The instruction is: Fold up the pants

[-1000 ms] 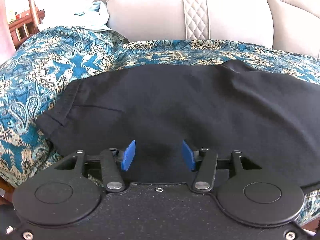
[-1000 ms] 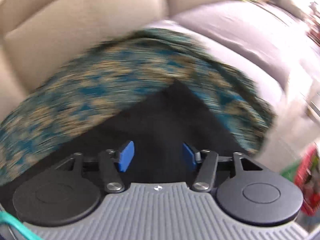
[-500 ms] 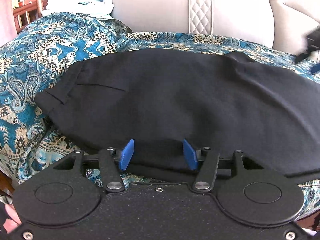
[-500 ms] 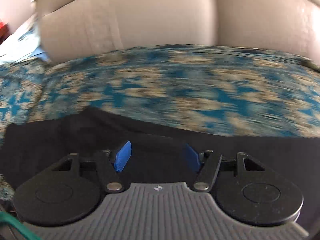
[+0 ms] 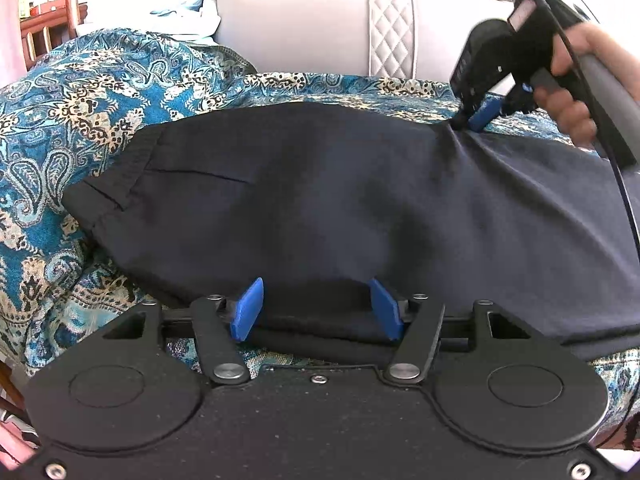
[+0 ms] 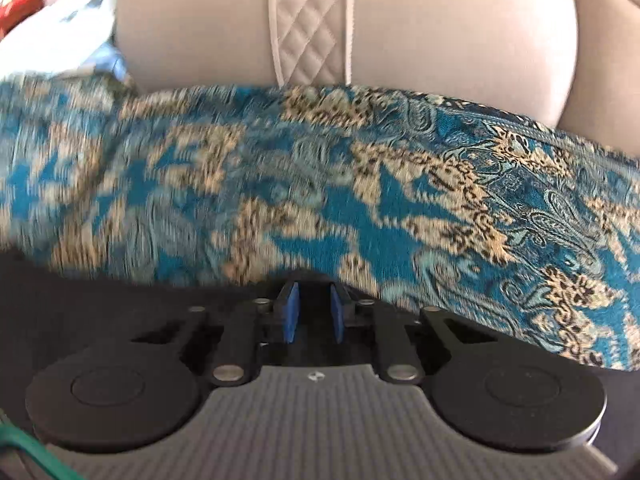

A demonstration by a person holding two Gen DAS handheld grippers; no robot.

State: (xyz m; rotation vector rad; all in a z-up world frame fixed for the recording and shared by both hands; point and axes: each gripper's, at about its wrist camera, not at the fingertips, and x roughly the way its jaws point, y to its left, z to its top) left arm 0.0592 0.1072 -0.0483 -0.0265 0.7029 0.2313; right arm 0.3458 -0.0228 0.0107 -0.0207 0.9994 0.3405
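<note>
Dark pants [image 5: 320,200] lie spread across a teal patterned cover [image 5: 60,128] that drapes a pale leather sofa [image 5: 312,24], with the waistband end toward the left of the left wrist view and the legs running off to the right. The left gripper [image 5: 318,308] sits low at the near edge of the pants; its jaws are opening and stand about half apart, one blue pad on each side of a folded thickness of the near edge, and the pads do not press on the cloth. At the far edge of the pants, the right gripper [image 5: 478,118] points down onto a small peak of fabric, and creases fan out from that spot across the cloth. A hand [image 5: 572,80] wraps its handle, and a black cable [image 5: 624,200] trails down from it. In the right wrist view the right gripper [image 6: 314,312] has its jaws closing, the blue pads now narrow apart with dark fabric between them; whether the pads already press on the cloth I cannot tell. Beyond its tips lie the patterned cover and the quilted strip [image 6: 312,20] of the sofa back.
</note>
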